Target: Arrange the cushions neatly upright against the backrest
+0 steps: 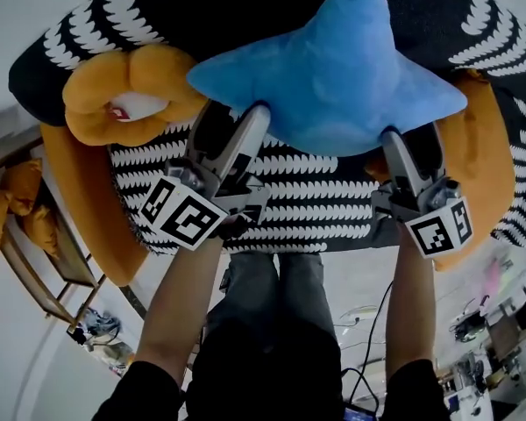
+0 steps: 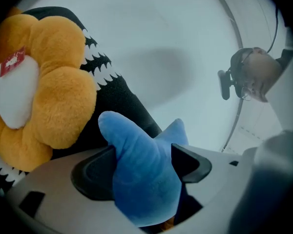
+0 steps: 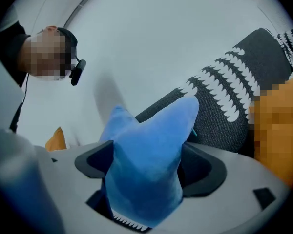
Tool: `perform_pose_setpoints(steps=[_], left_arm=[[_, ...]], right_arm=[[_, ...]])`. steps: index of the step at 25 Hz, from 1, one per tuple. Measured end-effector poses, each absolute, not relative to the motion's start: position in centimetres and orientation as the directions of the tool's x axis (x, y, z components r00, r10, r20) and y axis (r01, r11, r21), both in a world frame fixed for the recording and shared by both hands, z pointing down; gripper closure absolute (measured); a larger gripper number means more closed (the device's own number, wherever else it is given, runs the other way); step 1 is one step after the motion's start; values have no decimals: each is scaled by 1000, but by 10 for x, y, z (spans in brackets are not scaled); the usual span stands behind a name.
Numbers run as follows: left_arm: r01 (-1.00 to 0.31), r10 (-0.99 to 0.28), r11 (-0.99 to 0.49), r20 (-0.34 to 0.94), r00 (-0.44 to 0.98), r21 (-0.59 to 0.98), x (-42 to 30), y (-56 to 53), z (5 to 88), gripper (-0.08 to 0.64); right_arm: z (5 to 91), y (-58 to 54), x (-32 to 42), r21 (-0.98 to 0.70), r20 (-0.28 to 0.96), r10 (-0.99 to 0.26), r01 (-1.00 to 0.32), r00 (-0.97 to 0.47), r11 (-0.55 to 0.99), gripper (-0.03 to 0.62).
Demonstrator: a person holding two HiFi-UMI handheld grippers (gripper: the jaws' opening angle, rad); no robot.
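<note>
A blue star cushion [image 1: 333, 68] stands upright against the sofa's black-and-white backrest [image 1: 96, 24]. Both grippers hold it by its lower points. My left gripper [image 1: 245, 117] is shut on the lower-left point, and in the left gripper view that blue point [image 2: 141, 174] fills the space between the jaws. My right gripper [image 1: 394, 143] is shut on the lower-right point [image 3: 146, 160]. To the left, an orange flower cushion [image 1: 127, 95] with a white centre leans on the backrest; it also shows in the left gripper view [image 2: 49, 96].
The patterned seat [image 1: 307, 209] lies below the cushions, with orange armrests at either side [image 1: 486, 165]. A wooden rack with orange cushions [image 1: 17, 217] stands at the left. Cables [image 1: 368, 340] lie on the floor. Another person [image 2: 251, 74] stands beyond the sofa.
</note>
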State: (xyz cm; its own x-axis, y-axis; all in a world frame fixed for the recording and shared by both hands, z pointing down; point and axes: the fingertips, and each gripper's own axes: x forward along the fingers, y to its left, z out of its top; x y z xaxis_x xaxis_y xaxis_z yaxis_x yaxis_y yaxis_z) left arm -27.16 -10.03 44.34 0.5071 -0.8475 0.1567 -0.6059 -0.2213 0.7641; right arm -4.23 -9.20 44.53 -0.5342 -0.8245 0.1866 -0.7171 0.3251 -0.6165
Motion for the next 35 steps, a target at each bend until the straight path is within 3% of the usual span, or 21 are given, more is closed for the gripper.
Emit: perform_pose_setpoints(steps=[5,17,24,35], left_arm=[[-679,-826,-95,323,462,728,-268,-96,488,196],[-745,-777,-99,417,472,660,-266,-49,519,176],[-771,-711,-237,435,552,592,-265,-29,483,176],[-687,-534,-429,448,717,587,-250,47,362,176]], right_arm=[[501,-92,-33,-595,377,-774,-773,-509,220,146],[505,-60,-13,-529,394,-811,-829,-432,184,146],[457,-20,-33,-501,418,-811,-849,-409,169,147],[355,103,-66,-511,473,-807,-856,-353,75,147]])
